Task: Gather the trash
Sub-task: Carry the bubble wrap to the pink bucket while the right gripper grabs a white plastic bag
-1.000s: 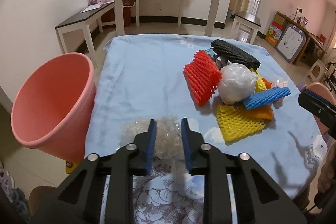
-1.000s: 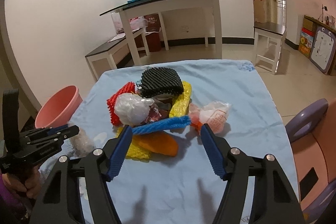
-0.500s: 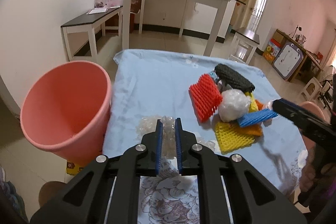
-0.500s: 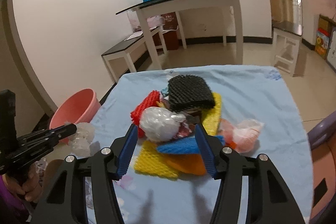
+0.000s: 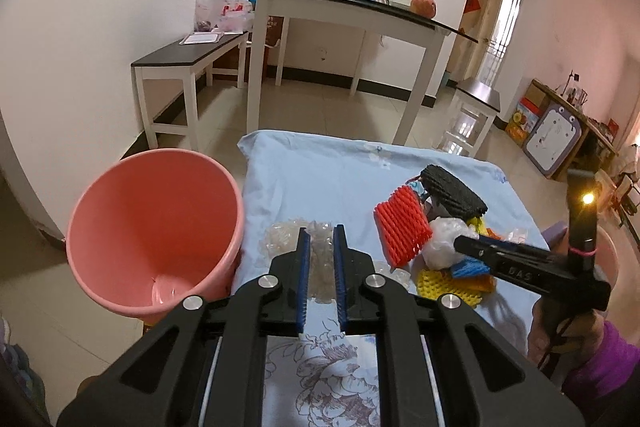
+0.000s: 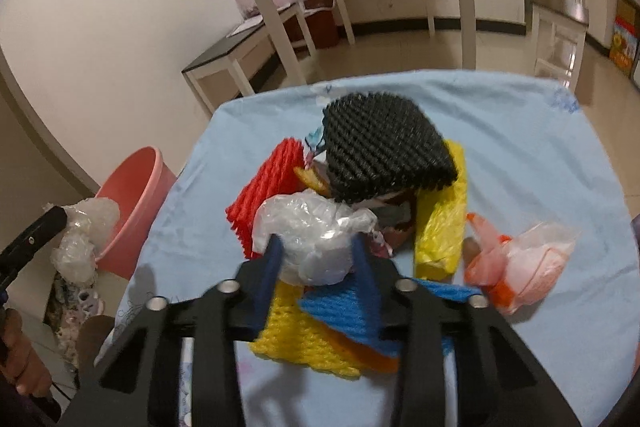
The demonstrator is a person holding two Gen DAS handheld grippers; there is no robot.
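Observation:
My left gripper [image 5: 320, 233] is shut on a clear bubble wrap wad [image 5: 320, 259] and holds it above the table, right of the pink bin [image 5: 156, 231]. The wad also shows in the right wrist view [image 6: 86, 231], beside the bin [image 6: 132, 203]. My right gripper [image 6: 316, 247] is open, its blue fingers [image 6: 268, 279] on either side of a white plastic bag [image 6: 316, 235] in the trash pile. The pile holds red [image 6: 268, 183], black [image 6: 384, 151], yellow [image 6: 440, 219] and blue [image 6: 348, 311] foam nets.
A pink-orange plastic bag [image 6: 520, 267] lies right of the pile. The table has a light blue cloth [image 5: 320, 179]. A white table [image 5: 348, 27] and a bench [image 5: 184, 59] stand behind. The bin stands off the table's left edge.
My left gripper closed on the bubble wrap and lifted it. My right gripper moved forward and down onto the pile, narrowing around the white bag.

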